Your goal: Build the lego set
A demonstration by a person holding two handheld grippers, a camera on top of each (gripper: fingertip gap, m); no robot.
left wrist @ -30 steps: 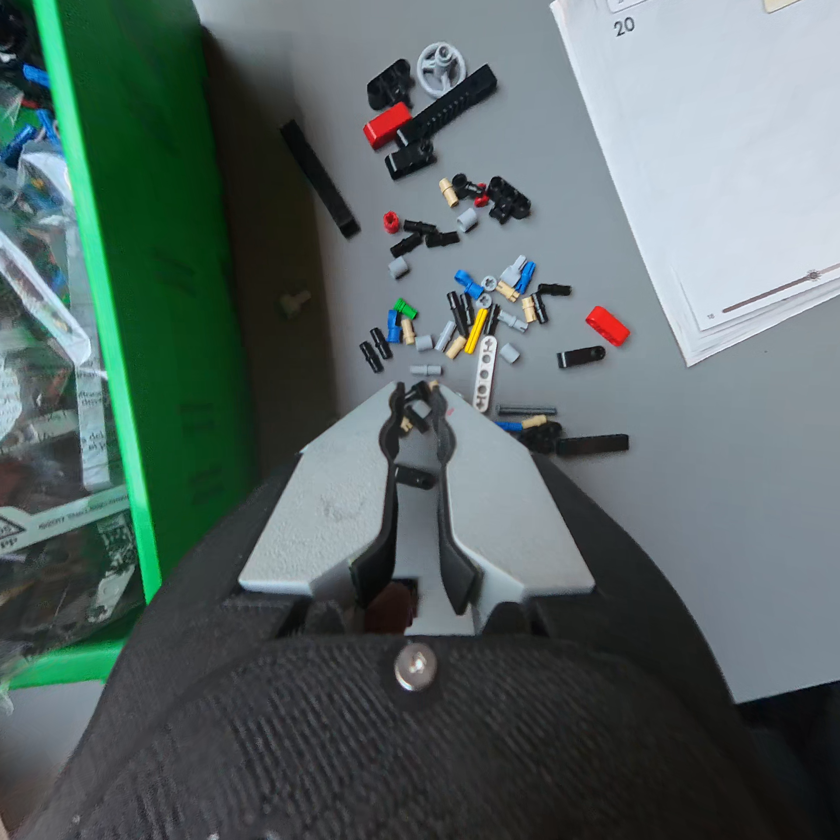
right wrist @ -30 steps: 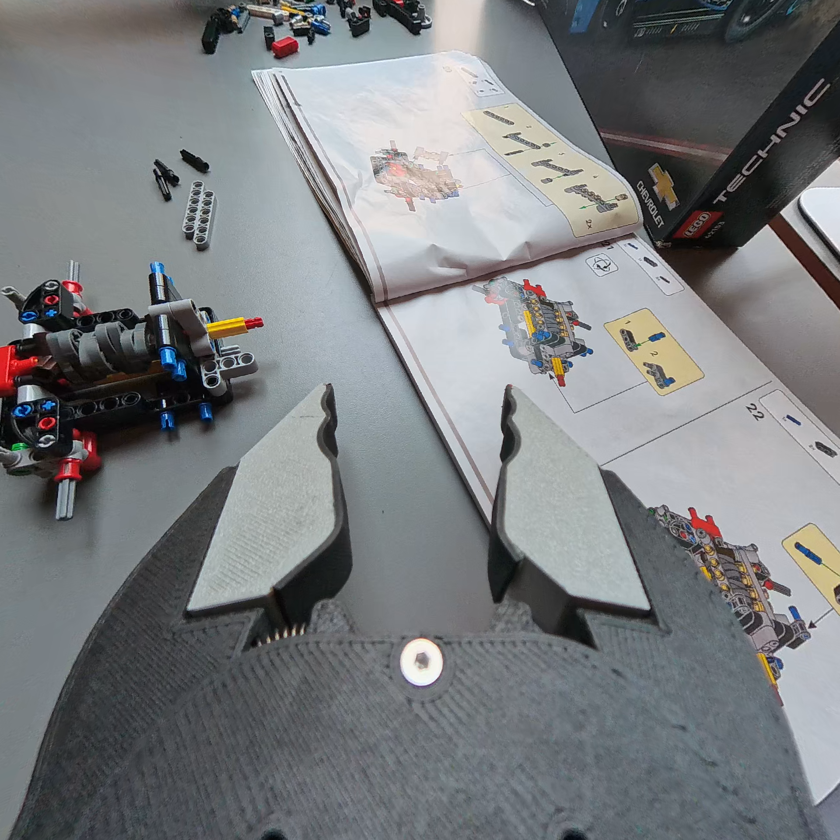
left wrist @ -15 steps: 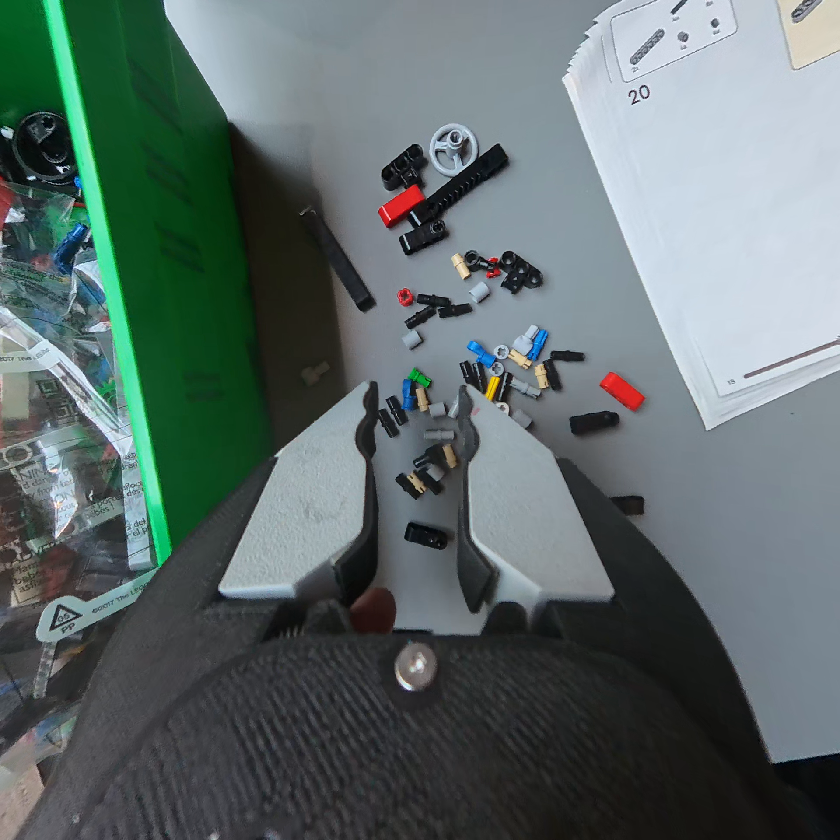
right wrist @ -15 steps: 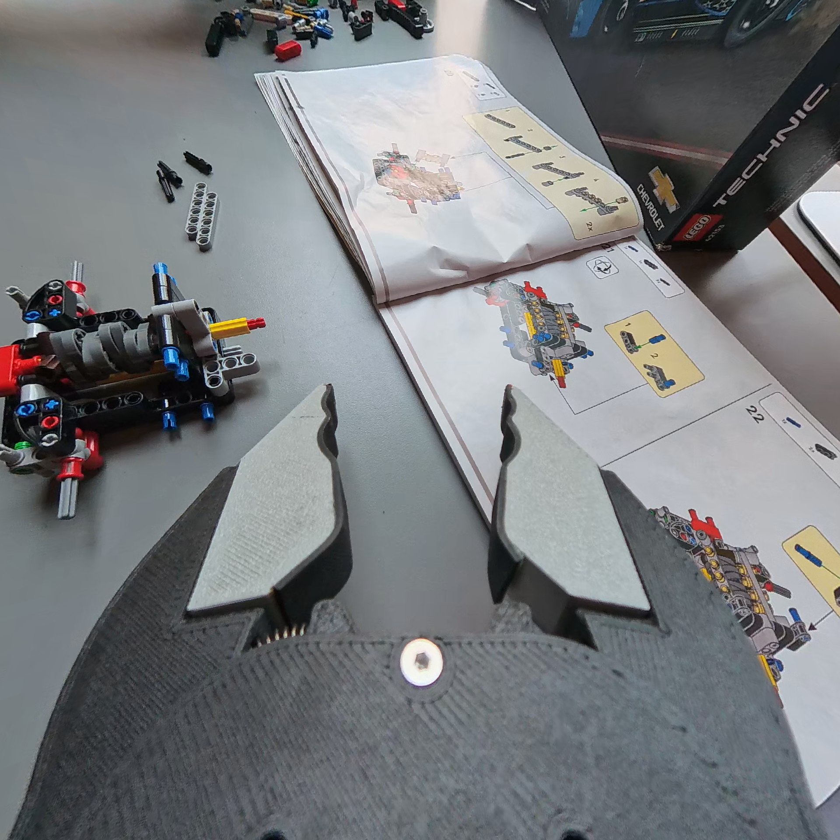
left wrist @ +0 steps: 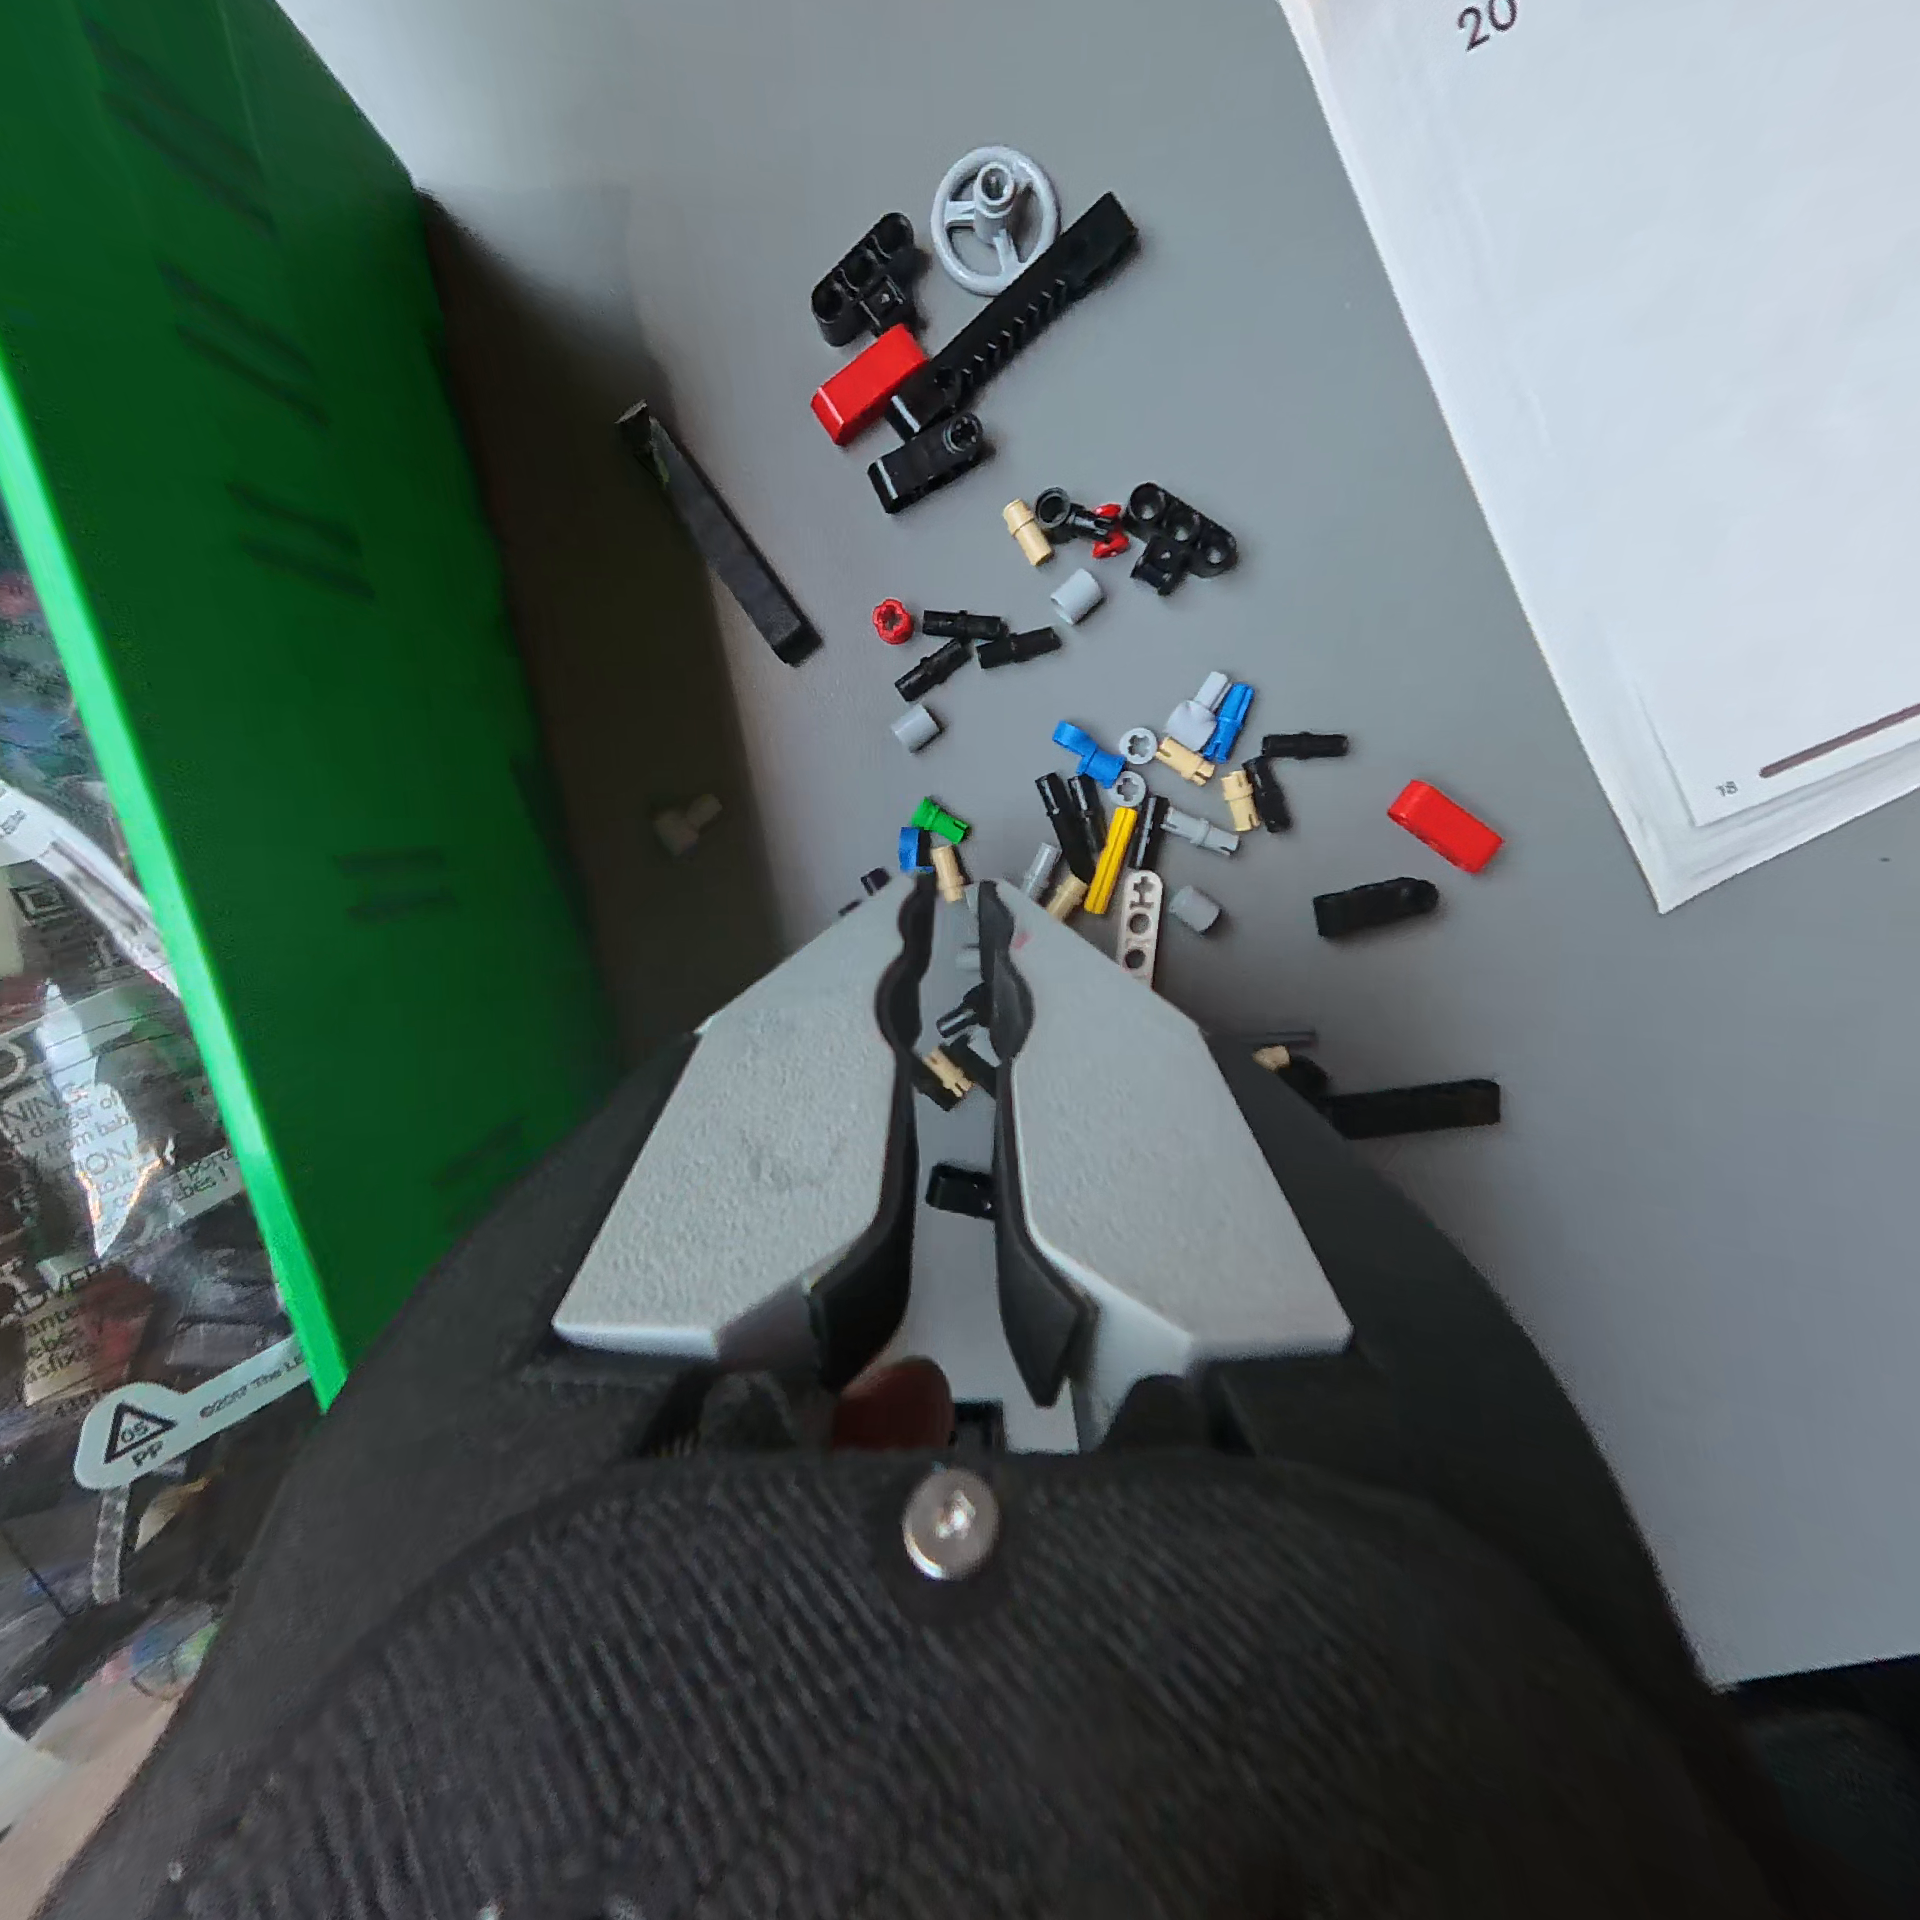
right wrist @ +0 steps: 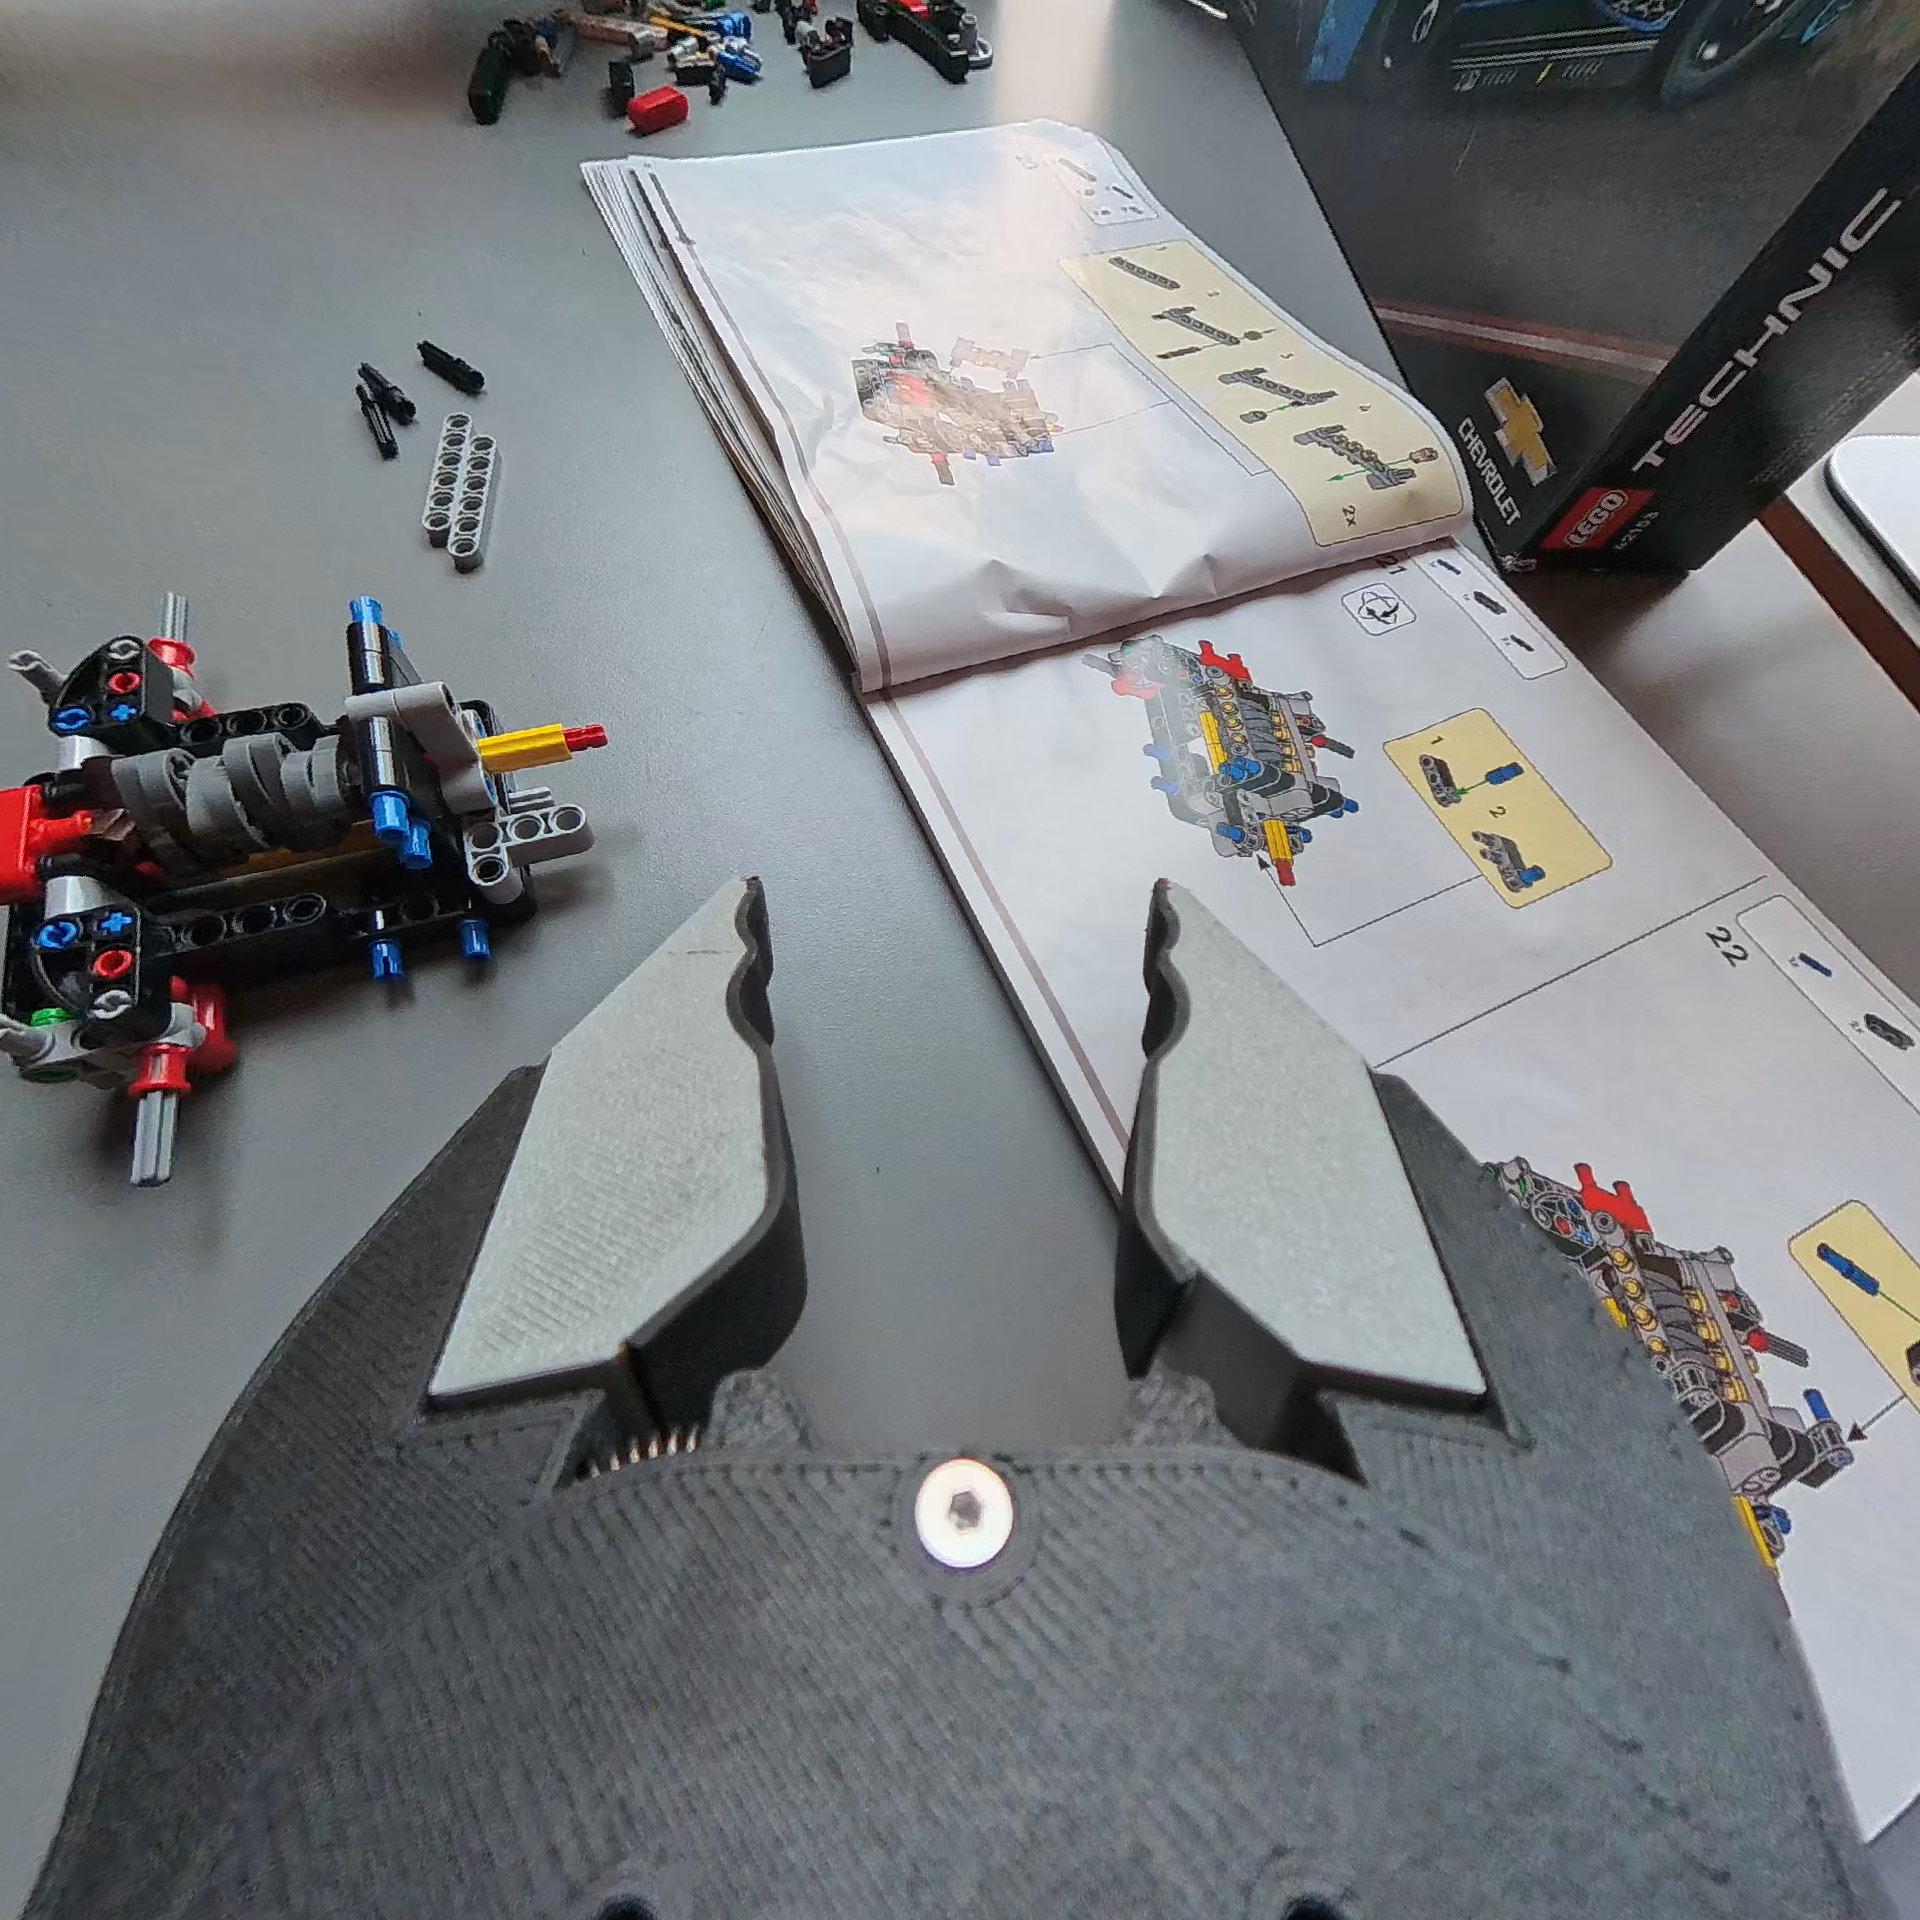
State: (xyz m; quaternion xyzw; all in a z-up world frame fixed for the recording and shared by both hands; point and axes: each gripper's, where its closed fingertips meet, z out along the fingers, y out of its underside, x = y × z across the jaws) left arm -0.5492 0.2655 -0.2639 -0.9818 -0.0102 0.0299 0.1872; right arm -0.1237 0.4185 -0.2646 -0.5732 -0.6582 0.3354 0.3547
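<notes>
grey-faced left gripper (left wrist: pixel 954 902) jaws nearly clenched over loose lego pins (left wrist: pixel 1101 821) on the worktop (left wrist: pixel 1558 1247); whether they grip one, i cannot tell. right gripper (right wrist: pixel 954 914) jaws released, part-built model (right wrist: pixel 260 831) beyond-left, booklet (right wrist: pixel 1039 416) farther.

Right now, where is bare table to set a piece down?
Free: the grey strip between the half-built model and the open booklet, under the right gripper. Crowded: the loose-parts pile between the green bin and the booklet, around the left gripper.
</notes>
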